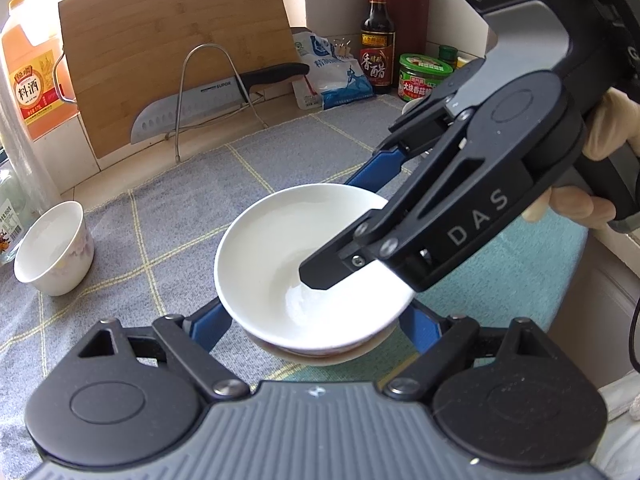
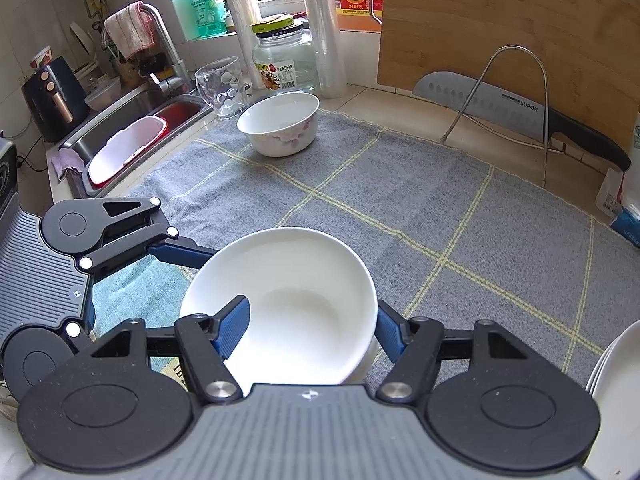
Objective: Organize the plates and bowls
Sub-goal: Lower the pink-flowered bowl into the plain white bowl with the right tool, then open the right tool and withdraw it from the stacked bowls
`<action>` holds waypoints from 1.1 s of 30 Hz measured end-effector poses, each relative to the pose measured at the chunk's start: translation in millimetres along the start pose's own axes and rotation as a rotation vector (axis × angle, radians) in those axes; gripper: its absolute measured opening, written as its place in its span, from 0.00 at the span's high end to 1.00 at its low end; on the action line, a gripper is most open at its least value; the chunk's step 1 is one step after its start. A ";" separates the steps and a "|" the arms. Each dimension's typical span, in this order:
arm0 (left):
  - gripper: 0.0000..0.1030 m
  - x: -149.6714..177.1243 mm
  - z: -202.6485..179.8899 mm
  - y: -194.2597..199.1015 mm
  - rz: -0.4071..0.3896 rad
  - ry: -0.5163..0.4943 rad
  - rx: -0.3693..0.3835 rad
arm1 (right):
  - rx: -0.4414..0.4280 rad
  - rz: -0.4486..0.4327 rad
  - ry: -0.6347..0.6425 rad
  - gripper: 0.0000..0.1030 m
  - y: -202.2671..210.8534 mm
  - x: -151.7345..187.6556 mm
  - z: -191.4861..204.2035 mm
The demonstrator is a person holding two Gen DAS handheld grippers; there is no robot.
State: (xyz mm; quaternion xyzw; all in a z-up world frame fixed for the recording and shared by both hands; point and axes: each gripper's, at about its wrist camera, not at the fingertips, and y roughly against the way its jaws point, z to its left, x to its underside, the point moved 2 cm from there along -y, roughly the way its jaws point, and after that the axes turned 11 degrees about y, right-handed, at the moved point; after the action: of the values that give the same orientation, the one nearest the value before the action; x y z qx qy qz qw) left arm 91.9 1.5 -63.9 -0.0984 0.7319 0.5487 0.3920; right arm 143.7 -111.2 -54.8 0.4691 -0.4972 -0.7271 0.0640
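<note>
Two bowls stacked: a plain white bowl (image 1: pixel 312 272) sits nested on a second bowl (image 1: pixel 320 354) at frame centre, on the grey checked cloth (image 1: pixel 280 152).
Right gripper (image 2: pixel 312 326): clenched on the white bowl's wall, one blue finger (image 2: pixel 234 326) inside the rim and one outside, likely to lift or seat it.
Left gripper (image 1: pixel 316 320): jaws spread wide, flanking the stack low down, probably steadying the lower bowl; contact unclear.
Floral bowl (image 2: pixel 280 124): alone, upper centre in the right wrist view, well apart, apparently next to gather.
Plates (image 2: pixel 612 380): stacked at that view's lower right edge.
Backdrop: cutting board (image 1: pixel 176 52) and knife (image 1: pixel 216 98) on a wire rack.
</note>
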 end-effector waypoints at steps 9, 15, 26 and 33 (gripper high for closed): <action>0.12 -0.4 1.1 -2.6 0.015 0.014 0.011 | 0.008 0.003 -0.009 0.30 -1.1 3.4 -1.9; 0.11 1.3 2.0 0.3 0.017 0.002 0.016 | 0.007 0.004 -0.009 0.28 -0.9 4.0 -2.7; 0.08 4.3 13.3 21.0 -0.020 0.044 0.027 | 0.034 -0.042 0.013 0.02 9.5 -3.9 -1.9; 0.08 5.9 36.3 43.4 -0.058 0.098 -0.006 | 0.059 -0.081 0.061 0.00 12.7 -20.1 5.8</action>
State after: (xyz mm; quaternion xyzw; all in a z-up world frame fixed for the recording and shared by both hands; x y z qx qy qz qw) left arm 79.9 51.6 -39.7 -0.1474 0.7453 0.5338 0.3713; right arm 145.7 -102.4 -32.0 0.5124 -0.4969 -0.6995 0.0357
